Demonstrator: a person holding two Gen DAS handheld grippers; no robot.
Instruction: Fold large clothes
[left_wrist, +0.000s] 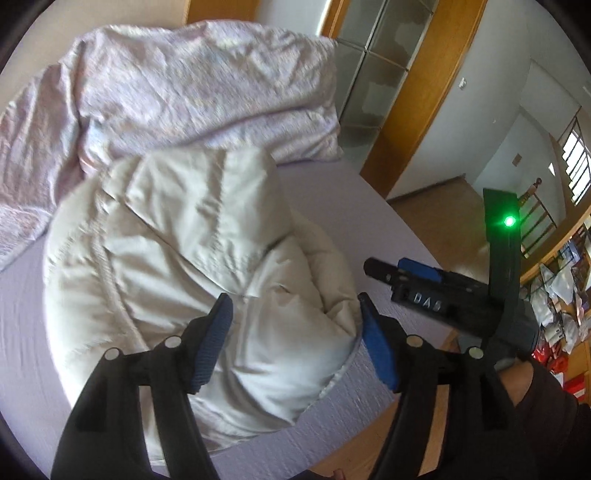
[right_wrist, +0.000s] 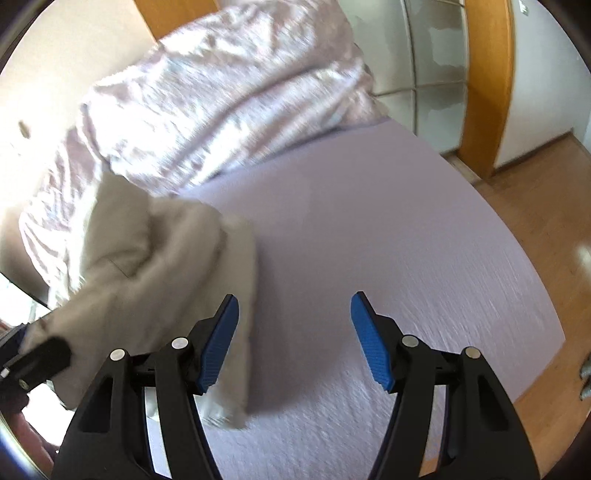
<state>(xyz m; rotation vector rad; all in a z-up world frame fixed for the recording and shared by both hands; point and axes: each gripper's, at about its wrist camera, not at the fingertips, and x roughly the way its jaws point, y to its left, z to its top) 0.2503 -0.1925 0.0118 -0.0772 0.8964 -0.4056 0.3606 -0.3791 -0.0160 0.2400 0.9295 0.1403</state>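
**Cream jacket still in a heap, folding barely begun**

From my left wrist view I see the cream padded garment (left_wrist: 192, 266) lying bunched on the lilac bed sheet (left_wrist: 369, 229), puffed up in a rounded mound with no flat panels and no clean fold line. My left gripper (left_wrist: 295, 332) is over its near edge with the blue pads (left_wrist: 212, 350) spread wide apart; fabric shows between them, but nothing is pinched and I cannot tell whether the pads touch the cloth. To the right in the same view, my right gripper (left_wrist: 406, 275) sits just beside the garment's right edge, over bare sheet.

In the right wrist view, the right gripper (right_wrist: 294, 332) is also spread wide, with only sheet (right_wrist: 388, 240) between its fingers. The garment (right_wrist: 159, 266) lies to the left and reaches under the left finger (right_wrist: 218, 347). At the far side of the bed a pink patterned duvet (right_wrist: 221, 103) is piled up, touching or overlapping the garment's far edge; I cannot say which.

My judgement: the task is at its start. Nothing looks folded. What remains is nearly everything: get hold of an edge or the shoulders, spread the garment flat on the open sheet to the right, bring the sleeves in, then fold the body over. The thick filling will likely spring back, so each fold may need pressing down.
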